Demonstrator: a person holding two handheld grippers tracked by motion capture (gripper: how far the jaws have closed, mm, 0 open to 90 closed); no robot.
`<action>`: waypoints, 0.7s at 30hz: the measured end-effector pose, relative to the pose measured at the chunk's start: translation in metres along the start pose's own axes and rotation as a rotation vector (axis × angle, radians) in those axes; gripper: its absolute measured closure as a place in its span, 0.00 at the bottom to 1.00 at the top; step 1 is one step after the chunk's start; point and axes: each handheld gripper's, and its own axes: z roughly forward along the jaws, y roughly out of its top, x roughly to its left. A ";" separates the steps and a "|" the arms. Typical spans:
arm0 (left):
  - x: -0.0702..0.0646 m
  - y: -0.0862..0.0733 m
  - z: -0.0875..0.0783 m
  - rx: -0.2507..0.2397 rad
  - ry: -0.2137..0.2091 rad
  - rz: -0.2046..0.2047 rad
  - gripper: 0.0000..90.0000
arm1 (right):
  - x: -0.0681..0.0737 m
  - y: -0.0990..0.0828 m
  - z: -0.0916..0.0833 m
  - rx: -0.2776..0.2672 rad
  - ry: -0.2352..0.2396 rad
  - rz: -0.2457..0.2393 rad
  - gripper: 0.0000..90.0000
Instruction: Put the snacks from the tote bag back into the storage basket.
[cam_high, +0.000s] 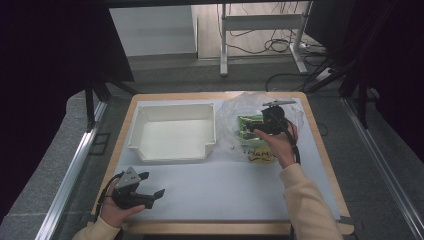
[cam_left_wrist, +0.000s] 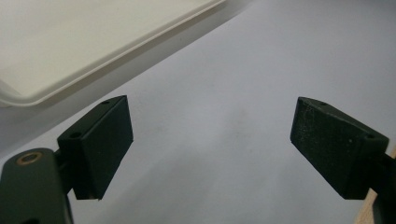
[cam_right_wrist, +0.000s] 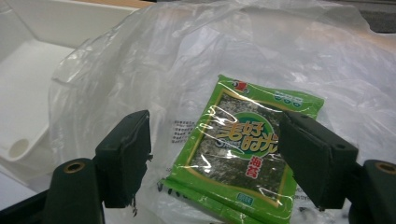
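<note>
A: From the high view, what lies on the table (cam_high: 320, 150)?

B: A white sheet (cam_high: 225, 185) covers its wooden top. A shallow white plastic tray (cam_high: 172, 131), smooth and rectangular, sits at the back left. Just beside it, on the right, lies a crinkled clear plastic bag (cam_high: 235, 125) with green packets inside. The right gripper (cam_high: 265, 125) is over that bag; the left gripper (cam_high: 145, 192) rests near the front left corner, jaws spread.

A: And the left gripper view?

B: Matte black jaws gape wide over the bare sheet, touching nothing. The tray's rounded rim crosses the upper left.

A: The right gripper view?

B: Its jaws stand wide apart, empty, either side of a glossy green seaweed packet (cam_right_wrist: 243, 154) under the wrinkled film. Another packet edge peeks from beneath.
</note>
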 end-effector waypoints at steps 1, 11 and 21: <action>0.000 0.000 0.000 0.000 0.001 0.000 0.15 | -0.002 0.001 0.001 0.003 -0.003 0.005 0.29; 0.000 0.000 0.000 0.001 0.001 -0.001 0.14 | -0.020 0.004 0.016 0.034 -0.021 0.057 0.30; 0.001 -0.001 0.000 0.004 0.003 0.000 0.14 | -0.029 0.008 0.024 0.058 -0.041 0.078 0.30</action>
